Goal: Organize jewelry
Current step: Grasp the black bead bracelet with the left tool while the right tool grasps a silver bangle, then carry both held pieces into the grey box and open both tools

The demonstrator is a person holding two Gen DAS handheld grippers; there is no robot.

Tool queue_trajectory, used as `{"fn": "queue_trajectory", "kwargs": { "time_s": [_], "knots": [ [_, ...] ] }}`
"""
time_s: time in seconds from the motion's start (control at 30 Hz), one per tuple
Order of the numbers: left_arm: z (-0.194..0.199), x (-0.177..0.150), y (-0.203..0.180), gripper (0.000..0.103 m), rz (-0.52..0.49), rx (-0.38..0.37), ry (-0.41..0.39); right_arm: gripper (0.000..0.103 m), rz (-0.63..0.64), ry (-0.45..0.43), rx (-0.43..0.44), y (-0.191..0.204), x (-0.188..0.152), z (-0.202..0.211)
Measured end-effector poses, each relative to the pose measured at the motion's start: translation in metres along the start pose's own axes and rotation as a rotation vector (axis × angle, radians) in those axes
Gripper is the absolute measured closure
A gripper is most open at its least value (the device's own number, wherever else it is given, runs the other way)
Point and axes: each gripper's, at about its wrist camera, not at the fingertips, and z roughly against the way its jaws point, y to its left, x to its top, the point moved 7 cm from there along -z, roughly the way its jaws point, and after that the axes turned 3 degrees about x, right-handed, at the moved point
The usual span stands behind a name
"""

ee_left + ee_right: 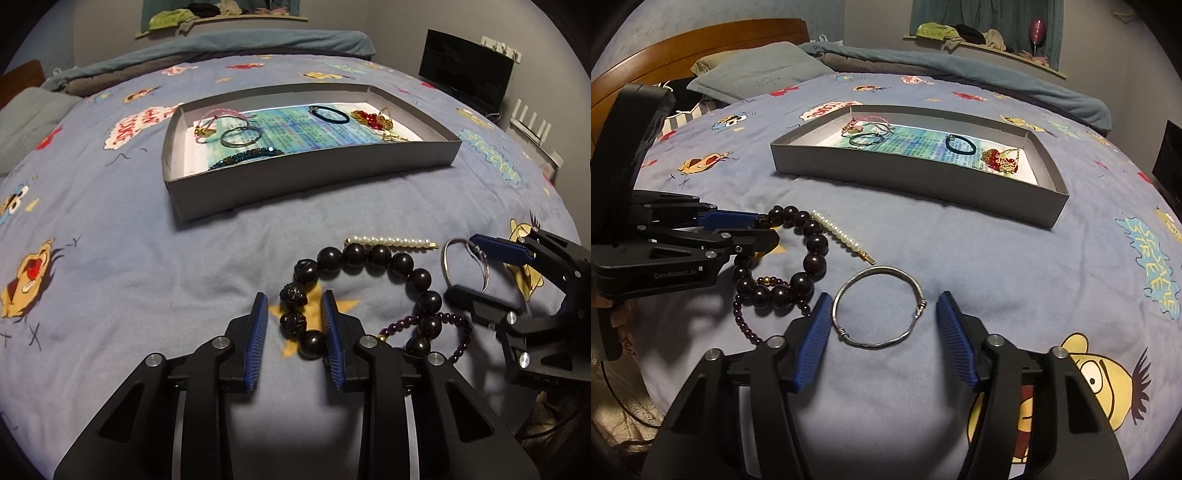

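Landmark: grey tray (314,177) on the blue cartoon bedspread (129,258); everything below is placed relative to it.
Left gripper (295,325): on the near side of the tray, toward its left half, pointing down at the bedspread. Its jaws are part spread, not pressed together.
Black bead bracelet (369,258): on the bedspread, near side of the tray. Its left run of carved beads sits between the left gripper's blue pads (255,343); the right pad lies against the beads, the left pad stands clear of them.
Purple bead strand (458,332): tangled under the black bead bracelet's right side, farther from the tray.
Pearl hair pin (391,242): between the black bead bracelet and the tray's near wall, touching the bracelet's top beads.
Silver bangle (879,308): flat on the bedspread, near side of the tray, toward its right half.
Right gripper (882,332): jaws spread wide around the bangle; the left pad touches or almost touches the bangle's rim, the right pad is apart from it.
Inside the tray: pink cord bracelet (221,118), metal ring (240,134), blue beaded band (247,157), dark hair tie (328,114), red and gold pieces (373,120).
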Motion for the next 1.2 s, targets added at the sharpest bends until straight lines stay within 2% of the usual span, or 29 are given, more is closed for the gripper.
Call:
{"fn": "queue_trajectory", "kwargs": {
  "time_s": [0.13, 0.67, 0.9, 1.2],
  "knots": [
    [0.004, 0.001, -0.002, 0.088, -0.025, 0.022, -0.012, 0.052, -0.026, -0.012, 0.017, -0.005, 0.001, 0.002],
    [0.043, 0.019, -0.008, 0.088, -0.031, -0.044, -0.112, 0.053, -0.063, -0.064, 0.013, -0.019, 0.013, 0.017],
    [0.067, 0.035, -0.012, 0.088, -0.058, -0.051, -0.17, 0.053, -0.067, -0.095, 0.003, -0.026, 0.026, 0.025],
    [0.087, 0.064, -0.006, 0.088, -0.084, -0.032, -0.223, 0.053, -0.051, -0.147, -0.029, -0.041, 0.059, 0.033]
  ]
}}
